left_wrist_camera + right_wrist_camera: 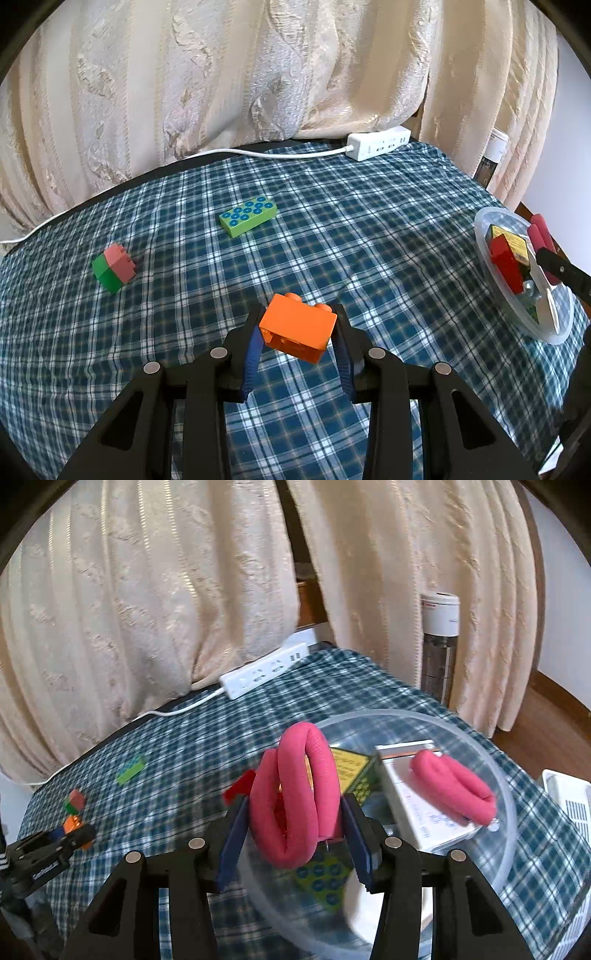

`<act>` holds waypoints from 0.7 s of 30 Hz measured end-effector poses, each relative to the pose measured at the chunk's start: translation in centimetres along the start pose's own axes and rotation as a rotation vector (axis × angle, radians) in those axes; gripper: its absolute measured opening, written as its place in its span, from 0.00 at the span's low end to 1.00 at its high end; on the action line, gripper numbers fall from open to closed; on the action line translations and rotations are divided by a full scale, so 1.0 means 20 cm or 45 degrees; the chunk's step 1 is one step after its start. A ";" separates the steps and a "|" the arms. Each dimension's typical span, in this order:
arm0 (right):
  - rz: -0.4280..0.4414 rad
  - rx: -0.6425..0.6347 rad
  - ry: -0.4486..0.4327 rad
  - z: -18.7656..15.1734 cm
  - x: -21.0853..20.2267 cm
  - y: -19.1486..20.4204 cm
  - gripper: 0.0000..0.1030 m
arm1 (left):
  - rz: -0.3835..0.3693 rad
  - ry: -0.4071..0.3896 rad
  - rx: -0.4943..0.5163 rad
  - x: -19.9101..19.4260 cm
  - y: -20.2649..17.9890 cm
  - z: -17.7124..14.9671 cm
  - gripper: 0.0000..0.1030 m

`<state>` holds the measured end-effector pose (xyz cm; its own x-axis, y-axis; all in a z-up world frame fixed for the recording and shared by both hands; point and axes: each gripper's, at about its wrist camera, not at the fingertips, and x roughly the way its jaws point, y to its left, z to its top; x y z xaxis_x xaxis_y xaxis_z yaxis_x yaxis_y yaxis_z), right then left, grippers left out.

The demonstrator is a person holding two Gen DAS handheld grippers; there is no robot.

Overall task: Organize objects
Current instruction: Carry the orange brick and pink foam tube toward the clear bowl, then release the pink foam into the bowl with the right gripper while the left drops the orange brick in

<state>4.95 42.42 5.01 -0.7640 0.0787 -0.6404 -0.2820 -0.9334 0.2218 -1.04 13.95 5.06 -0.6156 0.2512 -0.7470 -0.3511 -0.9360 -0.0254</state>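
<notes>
My left gripper [297, 325] is shut on an orange brick [297, 326] and holds it tilted above the checked cloth. A light green plate with blue studs [248, 216] and a pink-and-green brick [113, 267] lie farther left on the cloth. My right gripper [295, 812] is shut on a pink foam tube [295, 794], bent into loops, over the clear plastic bowl [506, 812]. The bowl holds a white box [417, 805], a yellow-green box [351, 771] and a red brick [506, 262]. The tube's other end [454, 786] rests on the white box.
A white power strip [378, 144] with its cable lies at the table's far edge below cream curtains. A white slotted basket [569, 805] stands at the right of the bowl. A tall appliance [439, 646] stands behind the table's right corner.
</notes>
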 end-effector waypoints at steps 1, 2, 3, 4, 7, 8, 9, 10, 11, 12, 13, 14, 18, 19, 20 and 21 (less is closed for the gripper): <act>-0.006 0.010 0.000 0.00 0.01 -0.02 0.52 | -0.001 0.000 0.004 0.00 -0.01 0.00 0.35; -0.012 0.020 0.000 0.01 0.01 -0.03 0.52 | -0.001 0.000 0.008 0.00 -0.02 0.01 0.35; -0.017 0.026 0.001 0.01 0.01 -0.05 0.52 | -0.003 0.001 0.014 0.00 -0.03 0.01 0.35; -0.025 0.034 0.001 0.01 0.02 -0.06 0.52 | -0.004 0.002 0.019 0.00 -0.04 0.01 0.35; -0.035 0.062 0.018 0.01 0.04 -0.10 0.56 | -0.008 0.007 0.041 0.00 -0.09 0.01 0.35; -0.032 0.072 0.018 0.01 0.04 -0.12 0.56 | -0.009 0.009 0.046 0.01 -0.10 0.01 0.35; -0.035 0.075 0.011 0.02 0.03 -0.13 0.56 | -0.009 0.012 0.054 0.01 -0.12 0.01 0.35; -0.035 0.075 -0.001 0.02 0.02 -0.14 0.57 | -0.010 0.015 0.060 0.02 -0.13 0.02 0.35; -0.029 0.077 -0.010 0.02 0.01 -0.15 0.57 | -0.012 0.018 0.068 0.02 -0.15 0.02 0.35; -0.021 0.080 -0.018 0.02 0.00 -0.16 0.57 | -0.014 0.022 0.076 0.02 -0.17 0.02 0.35; -0.015 0.084 -0.025 0.02 -0.01 -0.17 0.58 | -0.018 0.025 0.085 0.03 -0.19 0.02 0.35; -0.012 0.088 -0.030 0.02 -0.02 -0.17 0.58 | -0.020 0.026 0.091 0.03 -0.21 0.02 0.35; -0.004 0.092 -0.043 0.01 -0.04 -0.21 0.58 | -0.081 0.047 0.122 0.04 -0.31 0.03 0.35; -0.005 0.089 -0.049 0.00 -0.05 -0.21 0.58 | -0.100 0.052 0.129 0.03 -0.34 0.04 0.35; -0.007 0.087 -0.057 0.00 -0.07 -0.22 0.58 | -0.117 0.054 0.141 0.03 -0.37 0.04 0.35; -0.009 0.086 -0.063 0.00 -0.08 -0.23 0.58 | -0.138 0.053 0.161 0.03 -0.42 0.05 0.35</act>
<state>7.38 46.59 5.00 -0.7892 0.1038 -0.6053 -0.3244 -0.9073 0.2674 0.89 22.11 5.50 -0.5407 0.3359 -0.7712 -0.5015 -0.8648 -0.0250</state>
